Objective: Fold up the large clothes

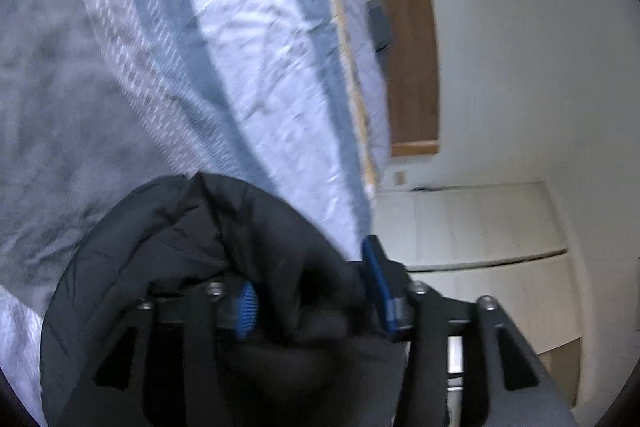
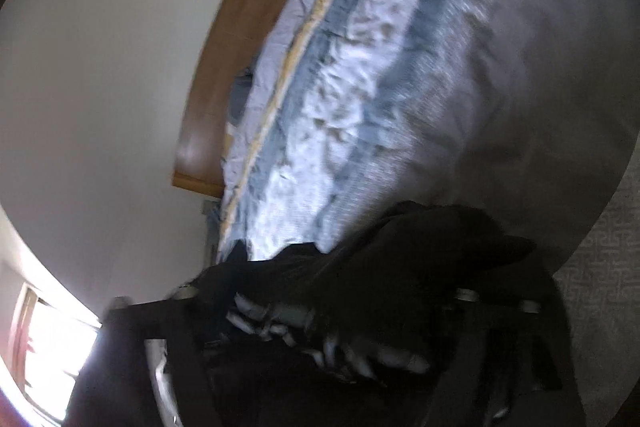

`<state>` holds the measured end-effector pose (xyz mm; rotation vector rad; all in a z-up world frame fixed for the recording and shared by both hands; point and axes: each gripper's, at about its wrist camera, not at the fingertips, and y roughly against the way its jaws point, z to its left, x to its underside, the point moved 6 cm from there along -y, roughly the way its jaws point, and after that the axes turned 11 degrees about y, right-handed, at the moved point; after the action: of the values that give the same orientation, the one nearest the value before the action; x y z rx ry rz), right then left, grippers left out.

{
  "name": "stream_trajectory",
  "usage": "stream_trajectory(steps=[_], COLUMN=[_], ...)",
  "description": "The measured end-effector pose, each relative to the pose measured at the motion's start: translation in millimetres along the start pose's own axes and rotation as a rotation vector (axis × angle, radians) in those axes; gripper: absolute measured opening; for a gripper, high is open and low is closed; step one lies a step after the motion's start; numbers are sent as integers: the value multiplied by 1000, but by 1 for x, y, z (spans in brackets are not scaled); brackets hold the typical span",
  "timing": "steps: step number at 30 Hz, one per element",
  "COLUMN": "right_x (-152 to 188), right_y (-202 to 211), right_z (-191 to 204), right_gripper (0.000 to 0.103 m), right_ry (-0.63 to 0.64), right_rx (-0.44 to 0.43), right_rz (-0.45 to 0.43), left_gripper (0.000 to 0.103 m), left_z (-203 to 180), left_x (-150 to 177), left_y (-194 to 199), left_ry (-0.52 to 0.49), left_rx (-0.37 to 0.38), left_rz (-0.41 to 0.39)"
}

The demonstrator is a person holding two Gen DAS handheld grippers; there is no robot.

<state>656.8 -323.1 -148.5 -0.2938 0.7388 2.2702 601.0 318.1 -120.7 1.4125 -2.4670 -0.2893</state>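
A black padded jacket fills the lower part of the left wrist view. It bunches between the blue fingertips of my left gripper, which is shut on its fabric. In the right wrist view the same jacket drapes over my right gripper and hides the fingertips; a grey ribbed part of the jacket sits where the jaws meet. The jacket is held up above a bed with a blue and white cover. Both views are tilted and blurred.
The bed has a grey blanket beside the striped cover. A wooden headboard stands against a white wall. A pale cabinet stands by the bed. A bright window and patterned floor show at the edges.
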Motion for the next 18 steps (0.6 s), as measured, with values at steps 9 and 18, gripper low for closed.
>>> stream_trajectory(steps=[9, 18], right_x=[-22, 57], right_y=[79, 88], right_z=[71, 160], right_gripper=[92, 92], right_ry=[173, 551], right_rx=[33, 121], right_rz=[-79, -3], left_gripper=[54, 54], left_z=[-73, -77], left_x=[28, 150], left_y=[76, 60], left_ry=[-169, -606], left_rx=[-104, -384], left_rz=[-92, -99])
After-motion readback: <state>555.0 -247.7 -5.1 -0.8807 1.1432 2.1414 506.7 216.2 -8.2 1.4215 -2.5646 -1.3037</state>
